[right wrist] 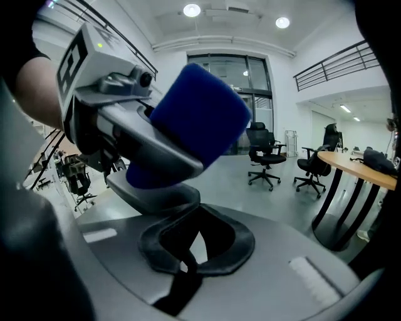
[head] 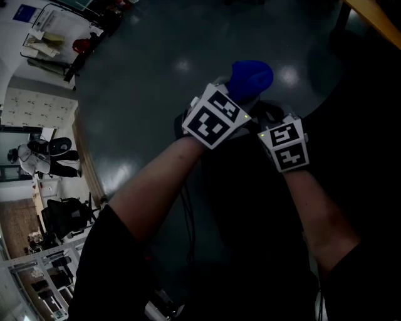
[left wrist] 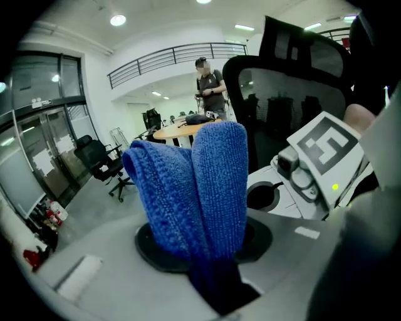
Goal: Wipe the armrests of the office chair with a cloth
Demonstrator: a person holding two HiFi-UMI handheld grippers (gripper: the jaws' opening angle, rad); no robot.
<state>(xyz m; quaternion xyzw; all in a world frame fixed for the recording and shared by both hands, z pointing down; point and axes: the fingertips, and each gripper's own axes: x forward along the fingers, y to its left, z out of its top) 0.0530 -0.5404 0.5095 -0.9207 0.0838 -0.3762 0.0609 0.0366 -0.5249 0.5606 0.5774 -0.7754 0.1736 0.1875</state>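
A folded blue cloth [head: 252,78] sticks up out of my left gripper [head: 241,95], which is shut on it. In the left gripper view the cloth [left wrist: 200,188] fills the middle, rising from between the jaws of the left gripper [left wrist: 208,254]. The black mesh back of an office chair [left wrist: 294,94] stands just behind it. My right gripper [head: 276,118] is held close to the right of the left one. Its jaws are shut [right wrist: 187,254] with nothing between them, and the cloth [right wrist: 197,119] hangs above them. No armrest shows clearly.
Grey glossy floor [head: 156,81] lies below. A person [left wrist: 210,88] stands by a round wooden table [left wrist: 182,130]. Black office chairs [right wrist: 266,157] and another wooden table [right wrist: 369,166] stand further off. A wooden edge [head: 376,15] crosses the top right.
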